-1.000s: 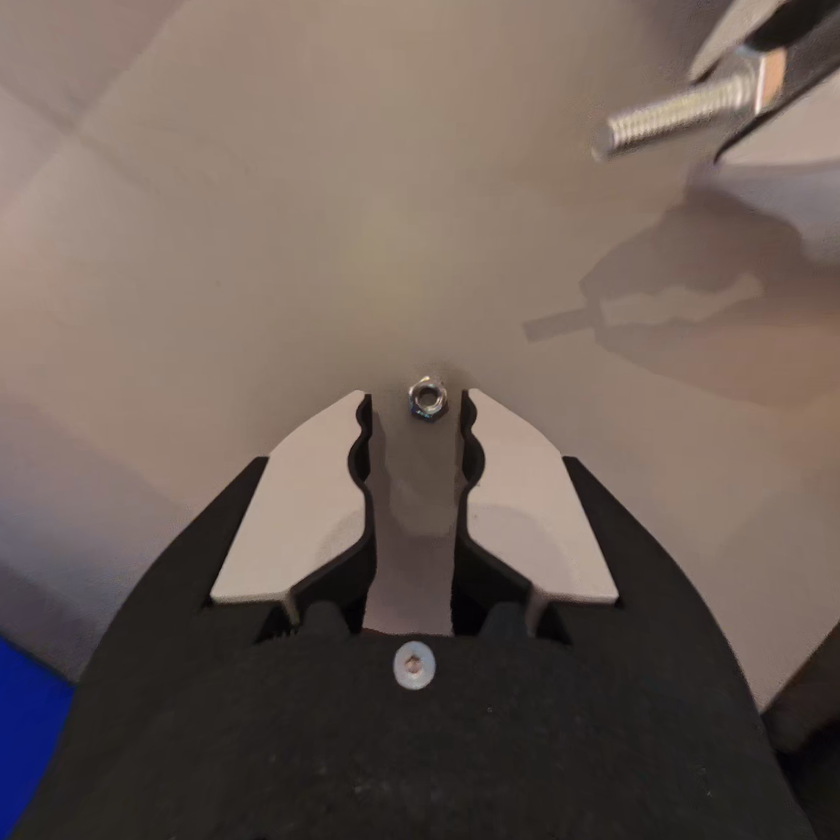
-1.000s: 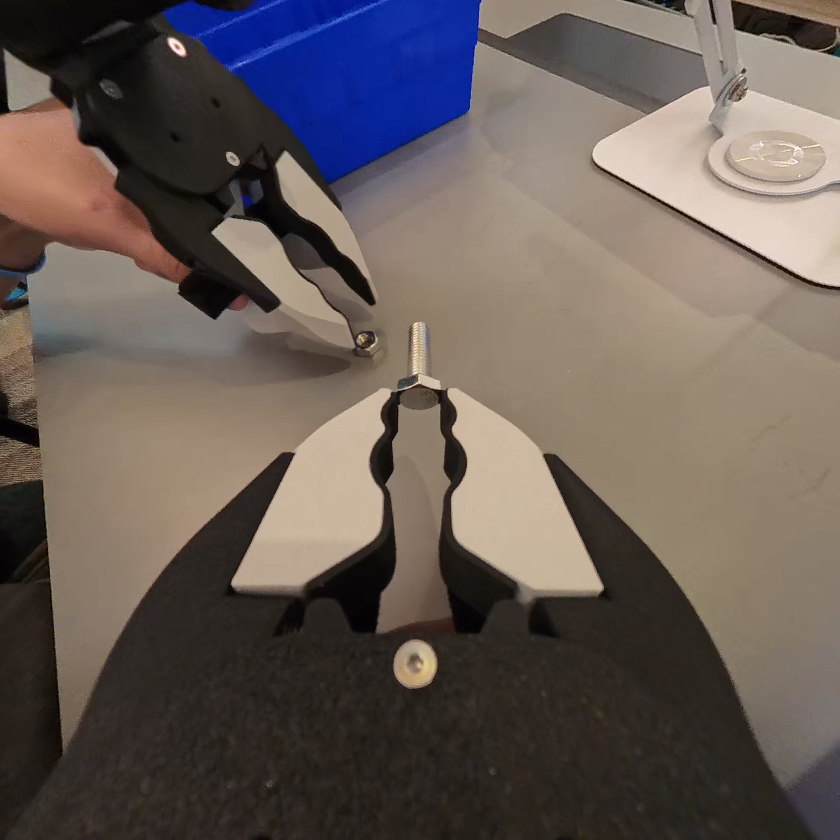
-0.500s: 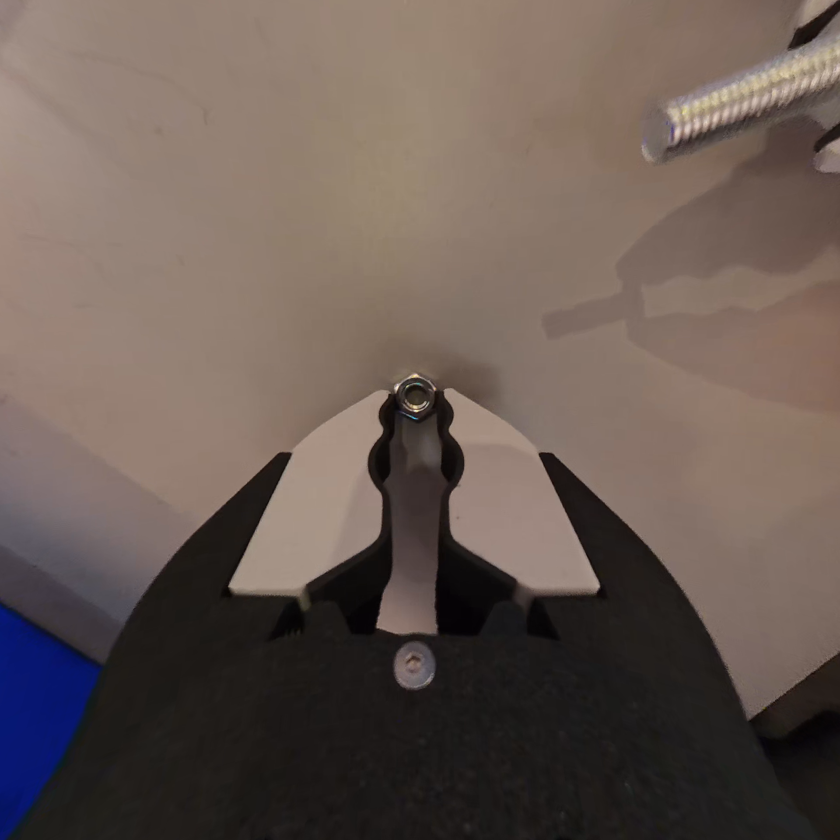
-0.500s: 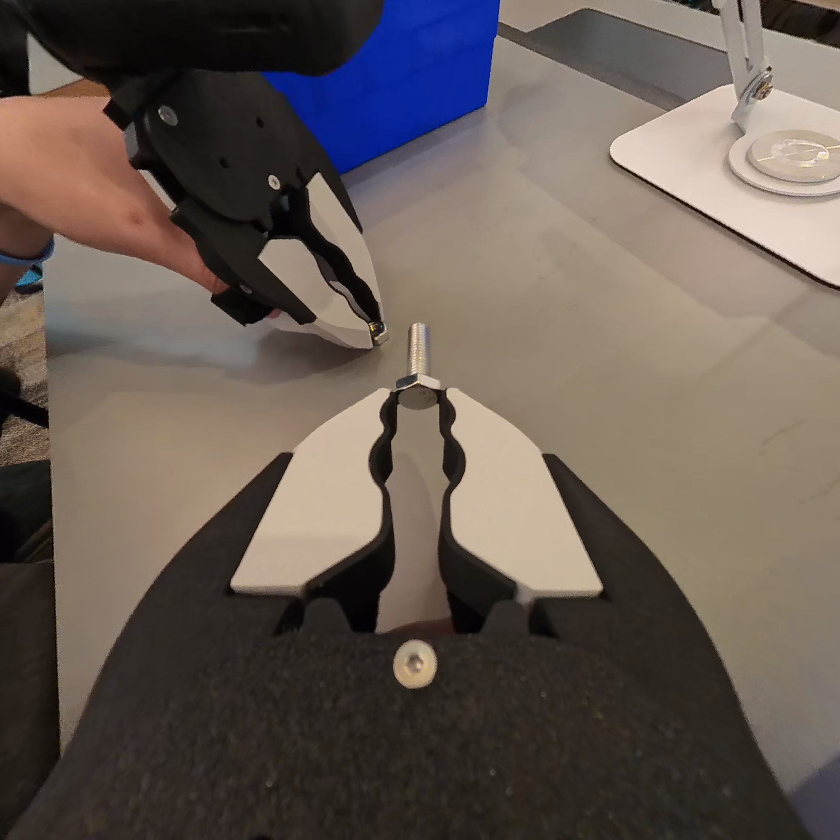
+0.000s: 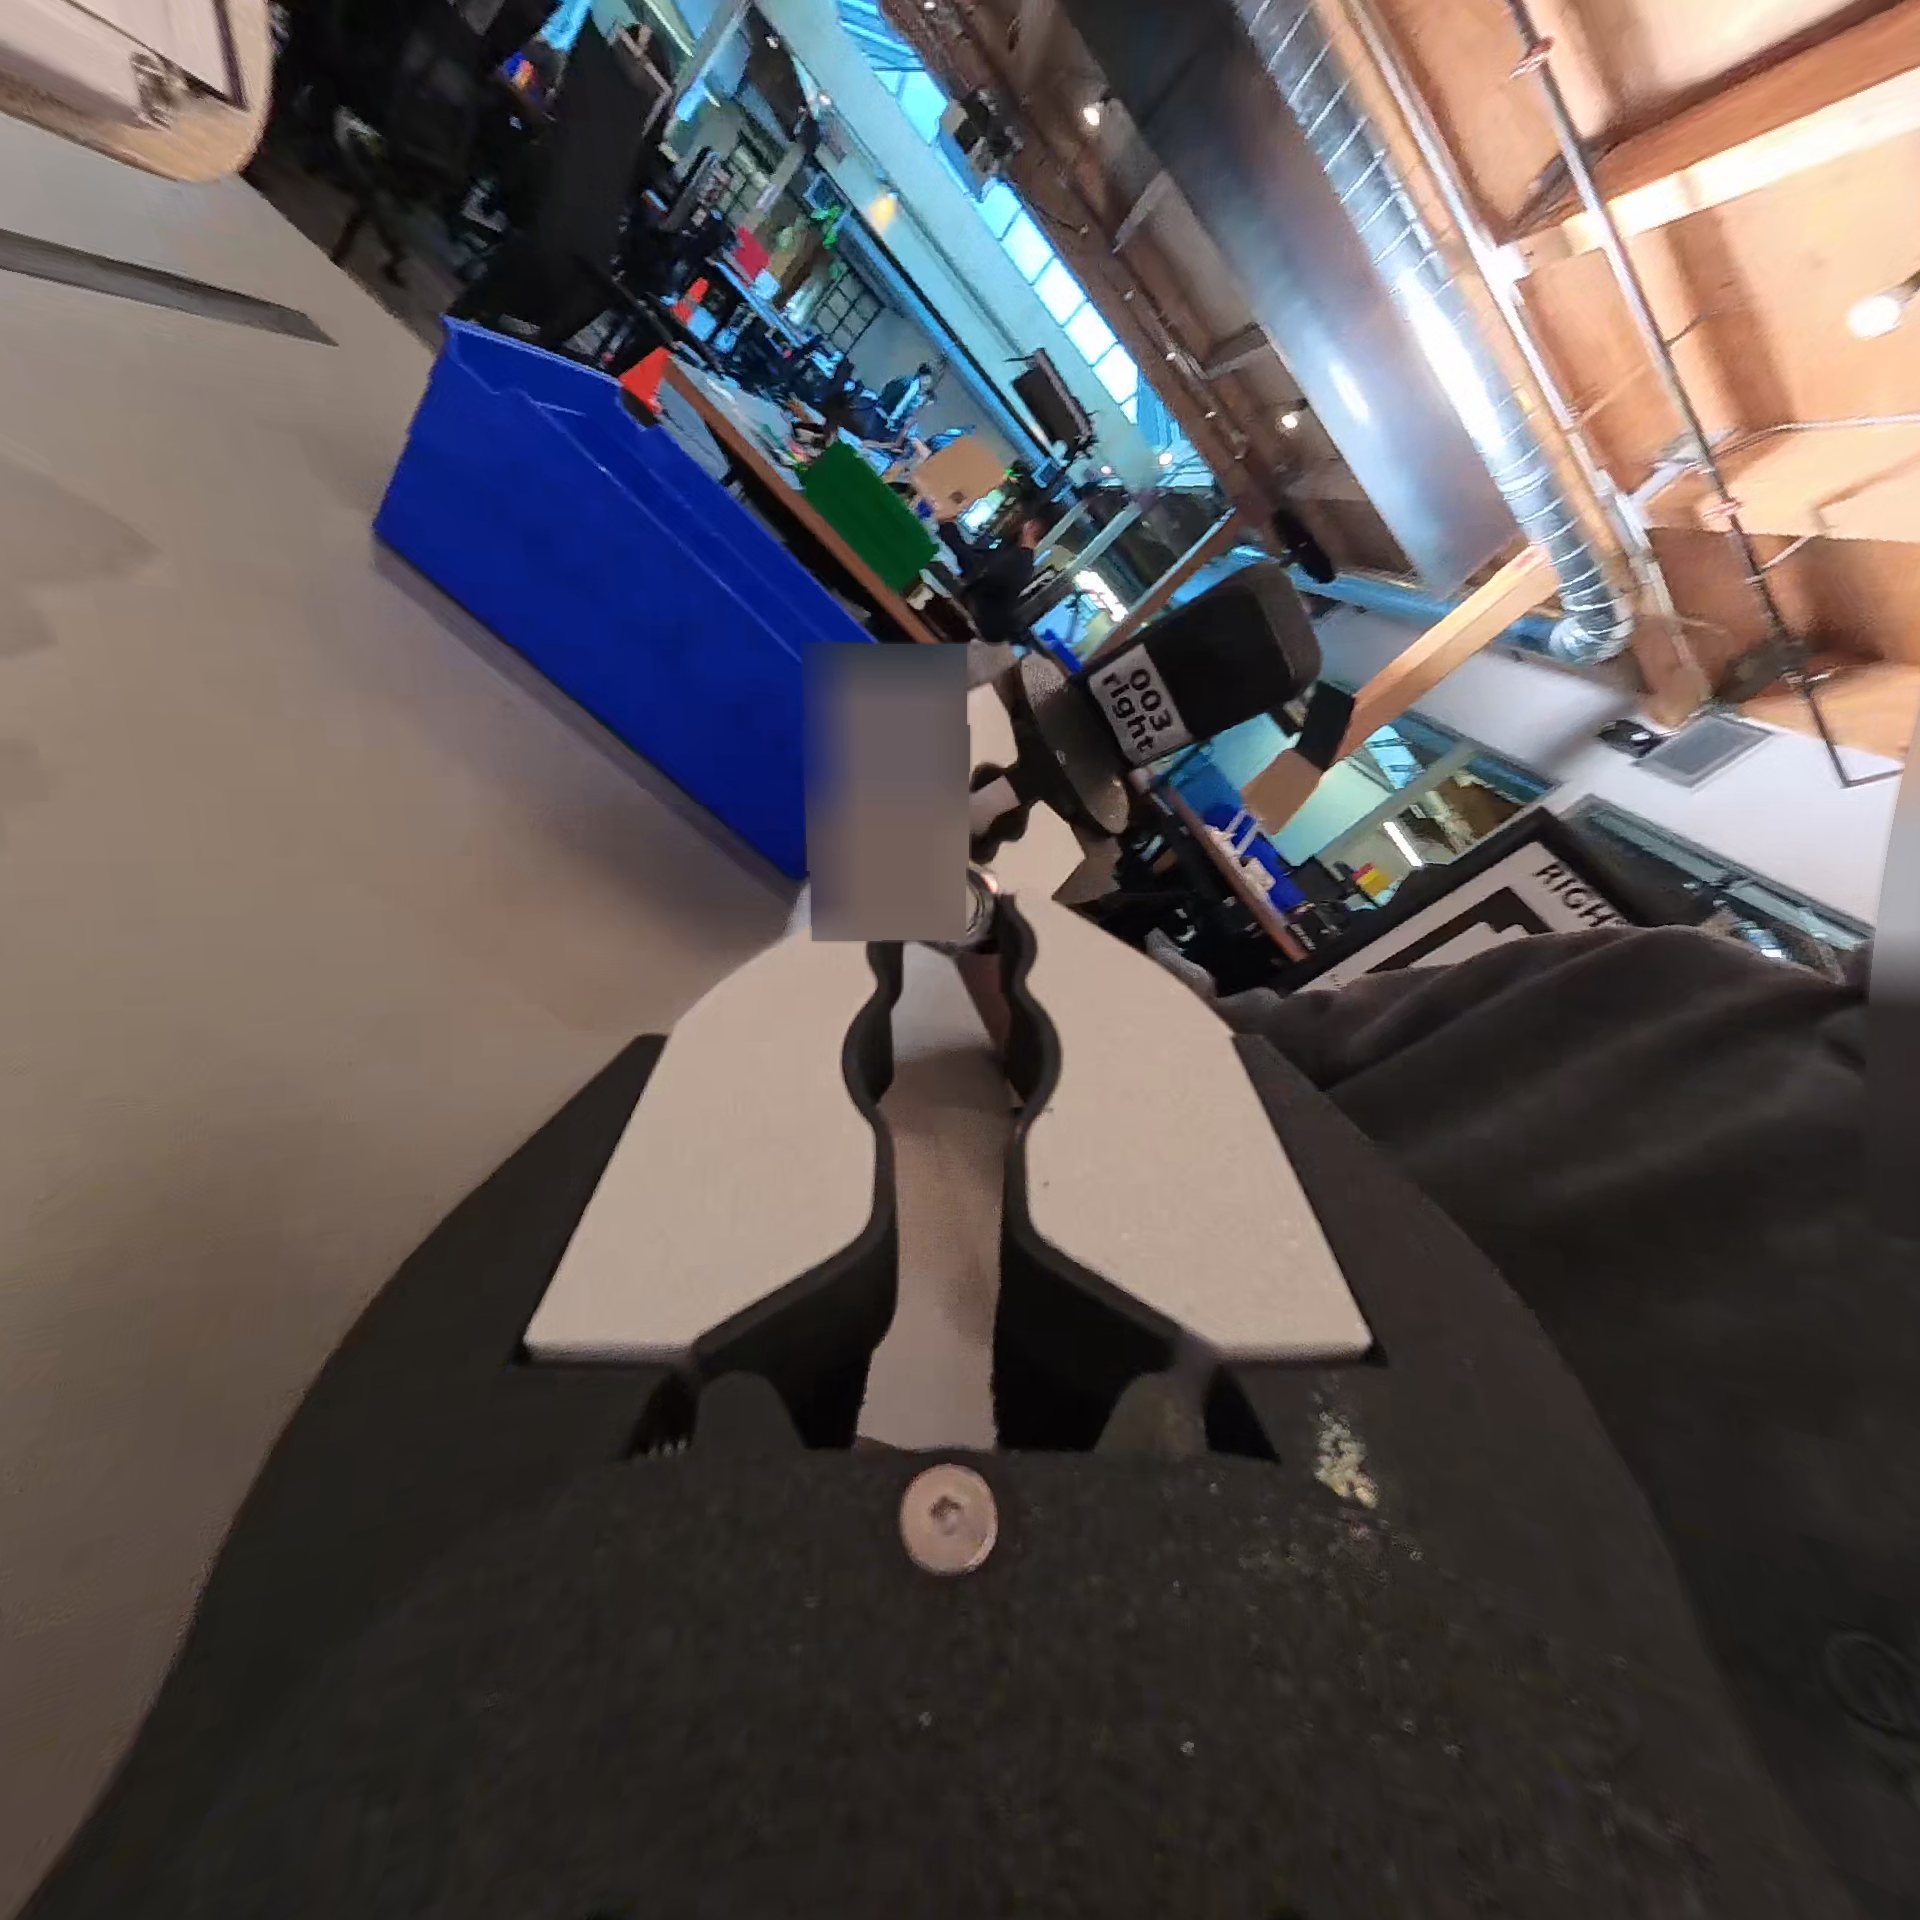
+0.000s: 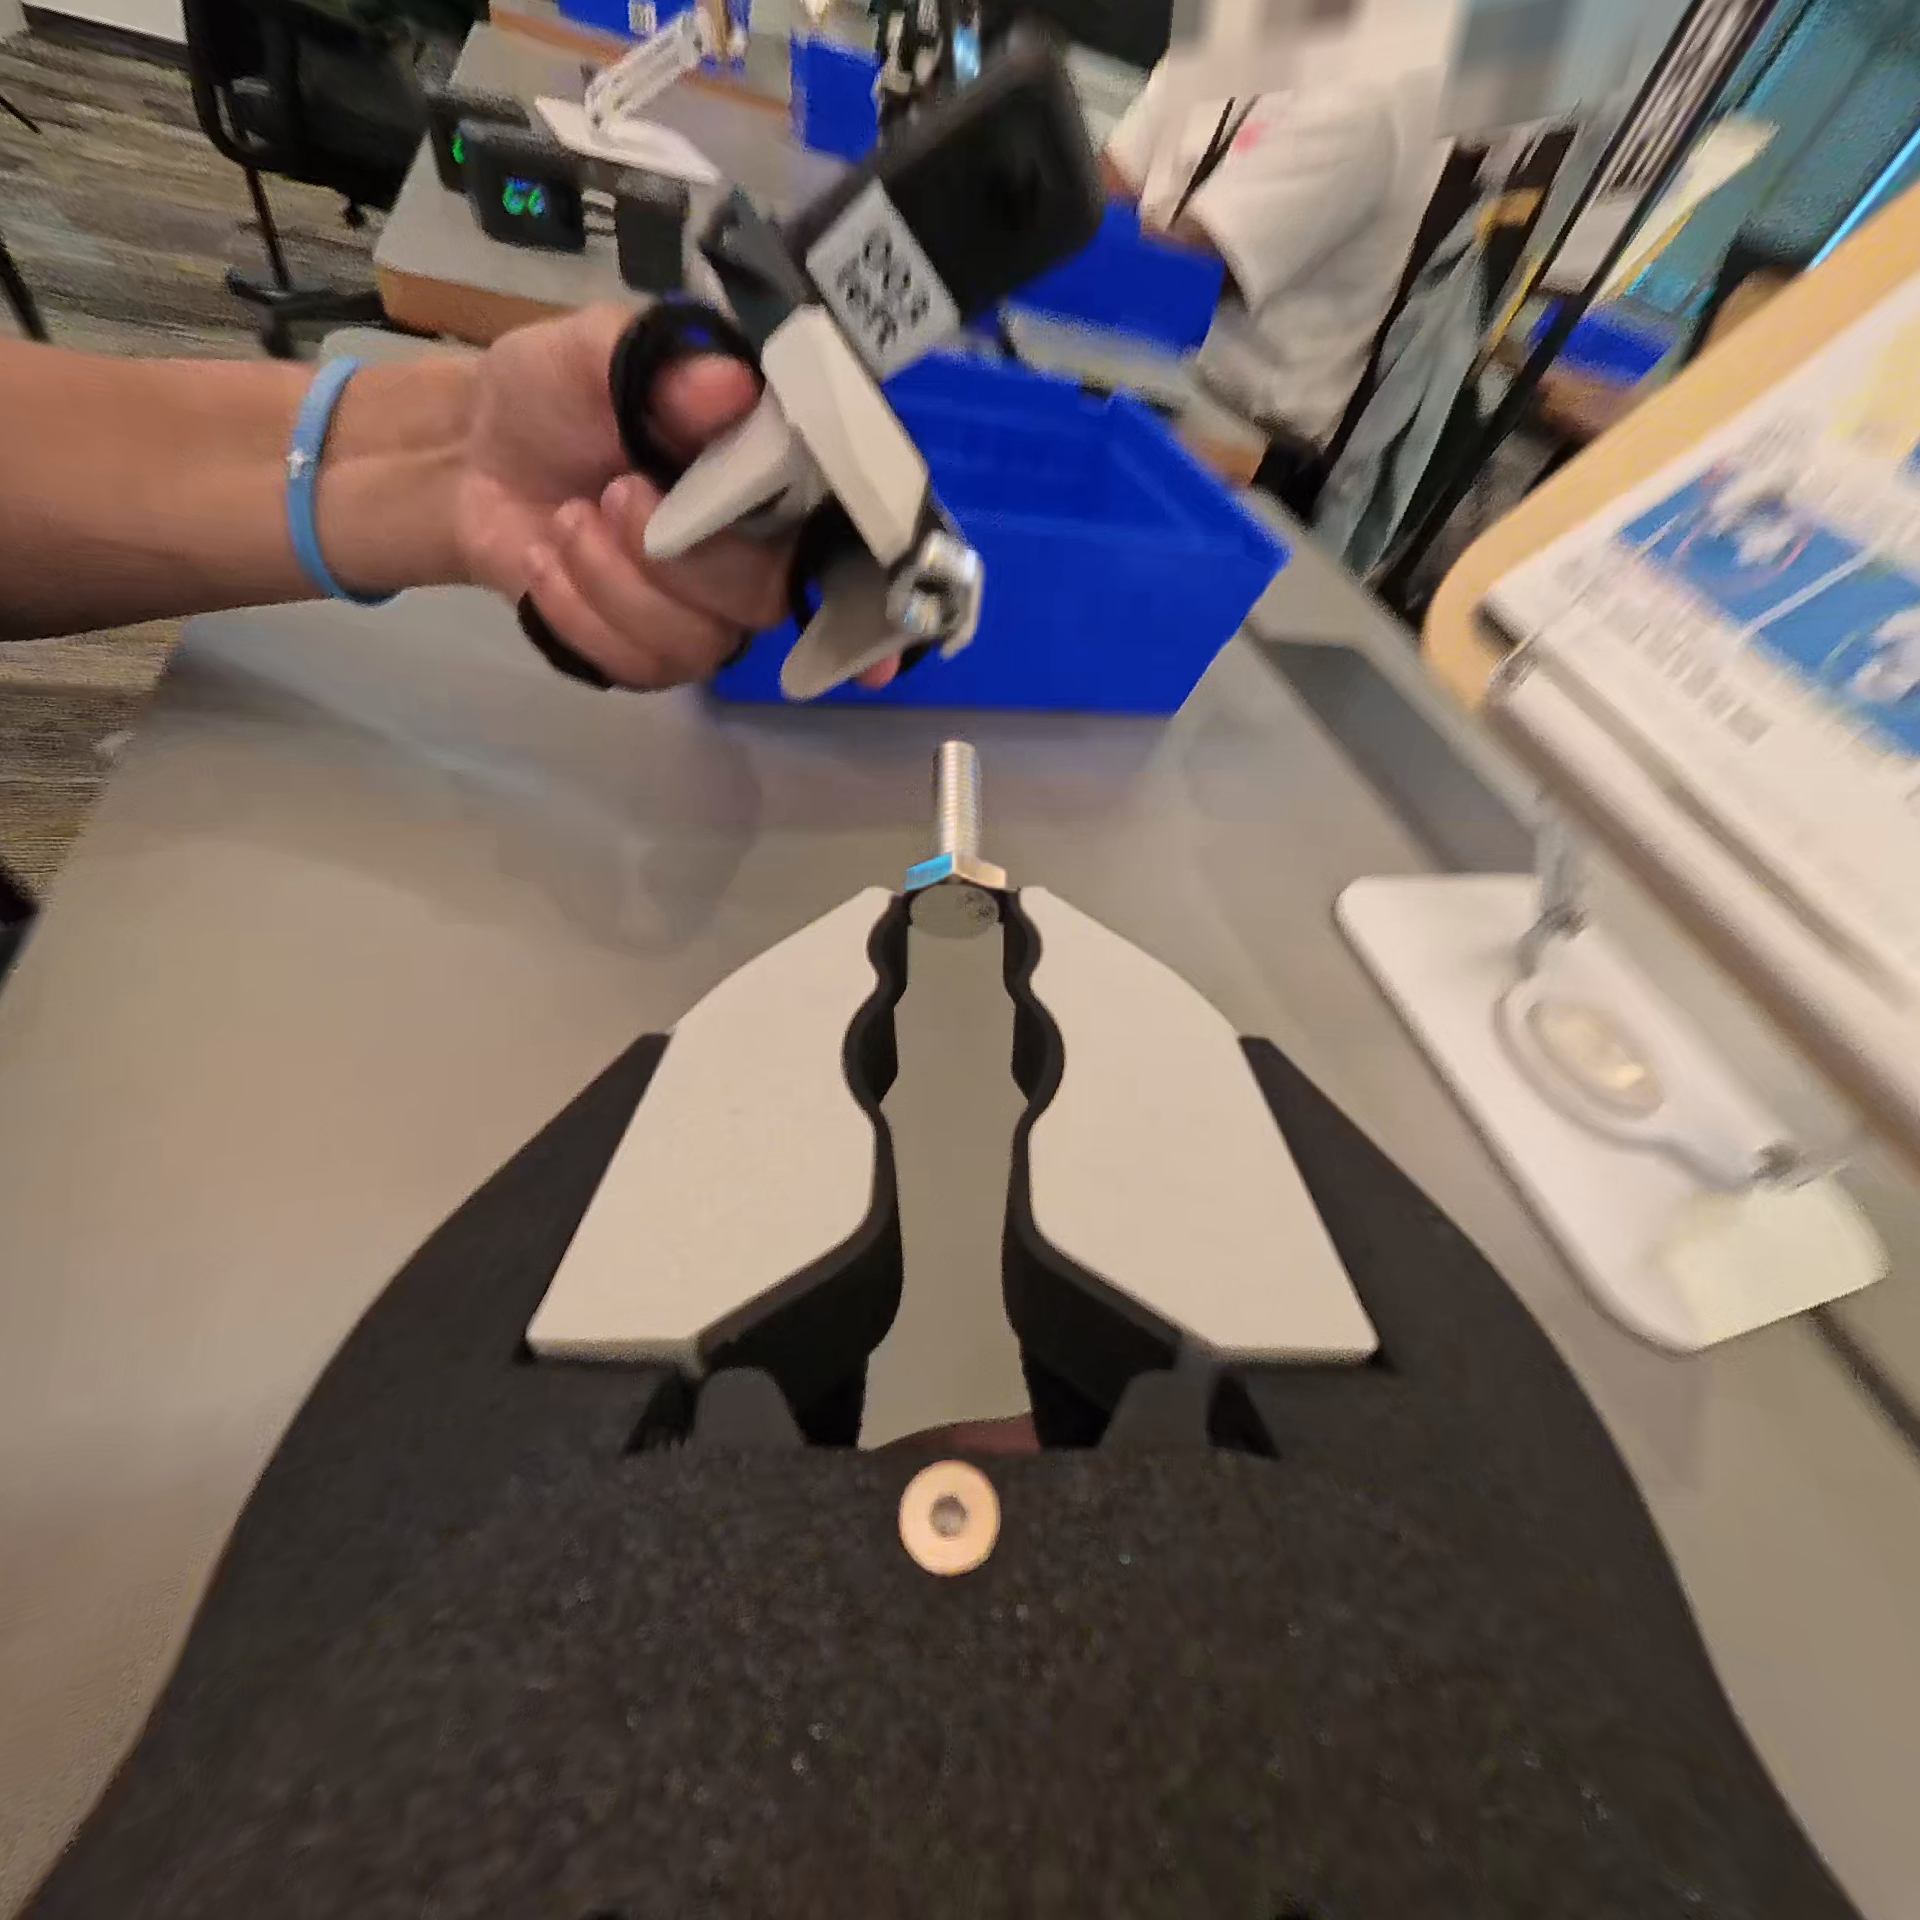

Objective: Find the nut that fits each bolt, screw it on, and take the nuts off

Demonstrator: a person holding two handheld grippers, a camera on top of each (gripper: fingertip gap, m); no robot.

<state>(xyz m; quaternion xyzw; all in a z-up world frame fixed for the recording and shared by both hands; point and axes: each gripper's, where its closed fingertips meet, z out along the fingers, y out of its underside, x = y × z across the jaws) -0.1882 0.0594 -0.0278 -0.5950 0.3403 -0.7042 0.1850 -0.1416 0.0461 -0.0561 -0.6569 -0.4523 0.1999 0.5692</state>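
Right gripper [image 6: 954,902]: jaws closed on the hex head of a silver bolt [image 6: 957,800]; the threaded shank is pointed straight away from the fingers, above the grey table [image 6: 312,935]. Left gripper [image 6: 920,608]: held in a person's hand [image 6: 582,499] beyond the bolt tip, above the table, jaws clamped on a silver hex nut [image 6: 940,594]; a printed code label is carried on its body. Blue bin [image 6: 1081,582]: stood behind the left gripper; contents cannot be seen. White stand base [image 6: 1455,997]: placed right of the bolt.
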